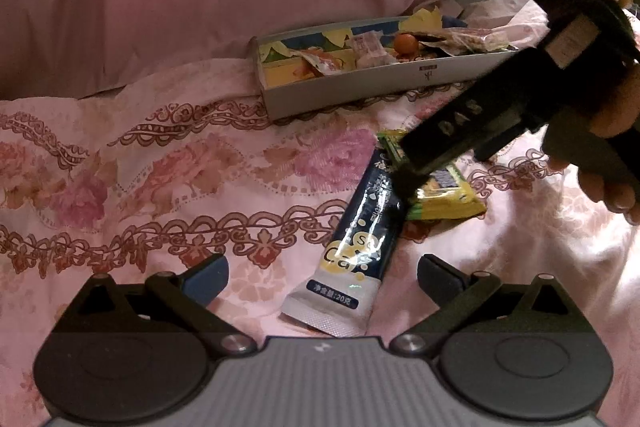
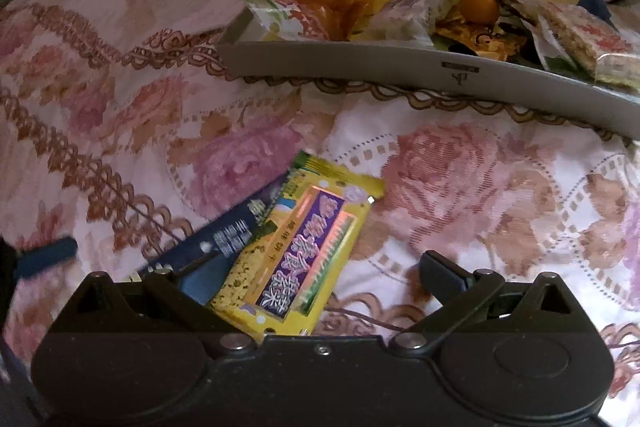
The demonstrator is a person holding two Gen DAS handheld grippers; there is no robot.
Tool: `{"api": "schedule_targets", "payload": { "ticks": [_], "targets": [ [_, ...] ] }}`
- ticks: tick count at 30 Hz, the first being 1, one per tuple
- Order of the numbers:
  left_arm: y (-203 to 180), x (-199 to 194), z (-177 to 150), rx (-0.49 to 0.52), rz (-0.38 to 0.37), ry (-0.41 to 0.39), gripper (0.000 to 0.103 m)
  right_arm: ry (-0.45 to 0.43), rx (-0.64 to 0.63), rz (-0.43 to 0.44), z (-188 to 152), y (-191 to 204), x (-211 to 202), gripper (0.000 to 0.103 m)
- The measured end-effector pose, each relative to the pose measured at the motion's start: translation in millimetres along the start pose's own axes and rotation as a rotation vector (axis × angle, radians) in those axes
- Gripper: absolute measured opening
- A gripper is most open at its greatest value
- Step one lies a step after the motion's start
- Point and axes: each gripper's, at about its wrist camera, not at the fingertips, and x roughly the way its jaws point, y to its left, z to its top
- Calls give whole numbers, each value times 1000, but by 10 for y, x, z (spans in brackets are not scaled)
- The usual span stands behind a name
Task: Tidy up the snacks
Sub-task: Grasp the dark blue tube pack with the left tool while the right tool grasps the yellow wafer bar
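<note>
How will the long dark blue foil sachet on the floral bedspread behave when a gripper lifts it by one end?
The long dark blue foil sachet looks thin and flat, so it will probably droop. Its glossy film shows glare, so it may slip between fingers. One end lies under the yellow snack packet, which would likely shift as it lifts off the floral bedspread.

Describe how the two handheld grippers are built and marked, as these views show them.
The left gripper has a grey ribbed body with a small white logo, black round hubs, black link arms with silver pivot screws, and dark blue-grey pads. The right gripper looks black all over in its own view, with the same hubs and links. Seen from the left camera, it is a black block with raised lettering, a pale label and a green light.
</note>
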Motion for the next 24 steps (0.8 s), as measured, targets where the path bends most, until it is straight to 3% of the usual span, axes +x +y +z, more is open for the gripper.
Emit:
{"api": "schedule_targets", "payload": {
  "ticks": [5,24],
  "targets": [
    [-7,22,23,0,3,4,103,-13,-71,-23,-105,-82,-56,102],
    [-170,189,168,72,-6,26,103,-121,-95,-64,-173,-234,-99,93]
  ]
}}
